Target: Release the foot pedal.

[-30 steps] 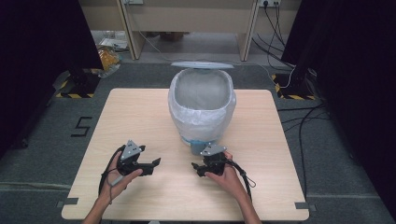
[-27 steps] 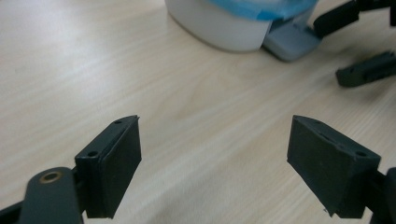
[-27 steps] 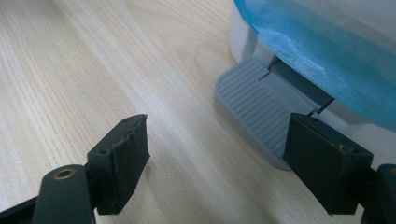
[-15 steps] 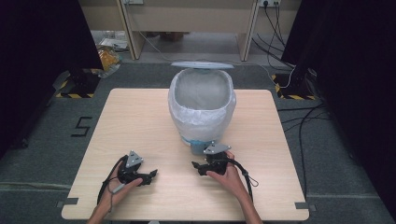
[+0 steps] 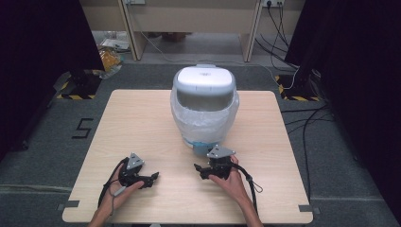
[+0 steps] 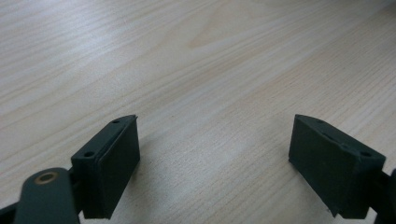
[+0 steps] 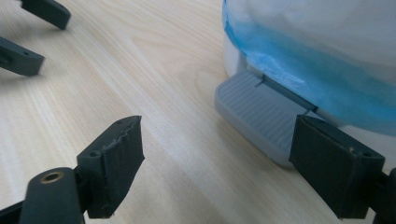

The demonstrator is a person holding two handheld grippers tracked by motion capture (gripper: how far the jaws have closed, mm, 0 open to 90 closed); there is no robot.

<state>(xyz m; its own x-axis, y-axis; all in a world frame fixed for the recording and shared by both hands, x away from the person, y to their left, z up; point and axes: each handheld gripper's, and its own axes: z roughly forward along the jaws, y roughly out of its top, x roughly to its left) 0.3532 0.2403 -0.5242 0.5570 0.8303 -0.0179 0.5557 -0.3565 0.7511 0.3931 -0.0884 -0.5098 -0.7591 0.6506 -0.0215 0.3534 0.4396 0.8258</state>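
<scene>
Now the pedal bin, lid down, lined with a thin white bag, stands mid-worktop. Right gripper has just been opening, jaws spread and empty beside the grey ribbed foot pedal; left gripper likewise spread over bare wood. Probably light, hollow plastic, tippy; work the stiff pedal, not the slippery, easily torn bag.

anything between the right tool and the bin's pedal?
Nothing visible. The right tool sits open on the table, with bare wood between it and the grey pedal at the foot of the bin.
</scene>
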